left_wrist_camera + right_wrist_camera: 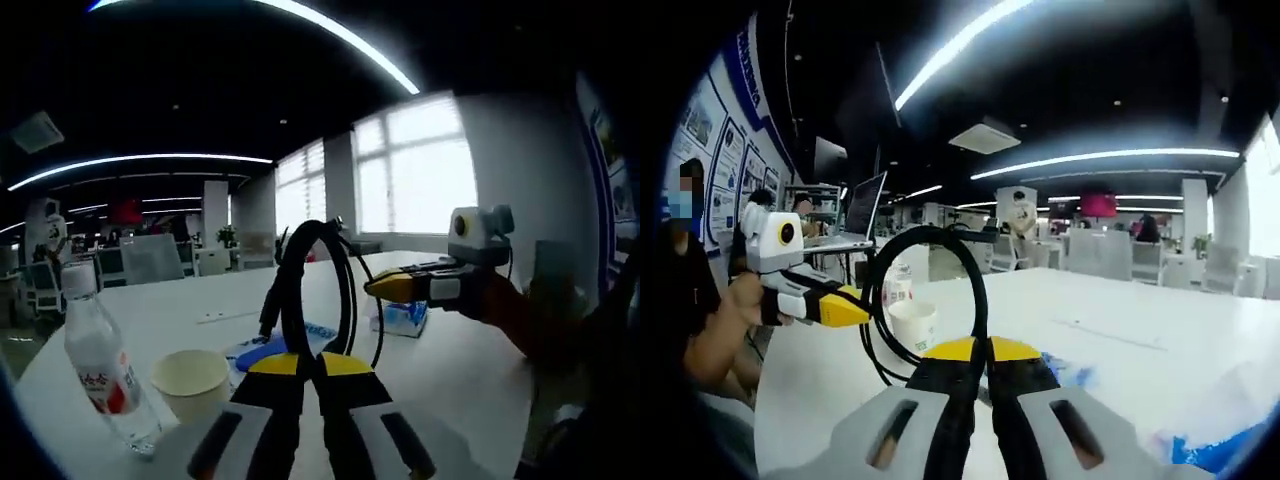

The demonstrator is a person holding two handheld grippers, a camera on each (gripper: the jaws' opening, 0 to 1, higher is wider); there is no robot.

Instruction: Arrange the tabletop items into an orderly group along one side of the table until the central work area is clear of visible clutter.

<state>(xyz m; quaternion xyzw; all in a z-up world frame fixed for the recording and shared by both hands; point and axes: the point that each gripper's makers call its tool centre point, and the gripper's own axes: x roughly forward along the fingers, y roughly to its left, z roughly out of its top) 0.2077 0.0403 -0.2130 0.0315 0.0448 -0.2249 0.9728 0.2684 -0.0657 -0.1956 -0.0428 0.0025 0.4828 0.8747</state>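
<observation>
- Left claw [309, 368] and right claw [986, 352] are each pinching a black cable loop [318, 285] rising just ahead of their tips, above the white worktop [440, 370].
- Keeping both grips firm should stop it uncoiling in transit.
- Both claws are facing each other, level.

Black cable [318, 290], coiled in a loop, is raised upright above the white table [450, 370]. Near the table's edge stand a clear water bottle [100, 365] with red label and a cream paper cup [190, 382]; farther off lie a tissue pack [405, 317] and blue items [262, 352].
</observation>
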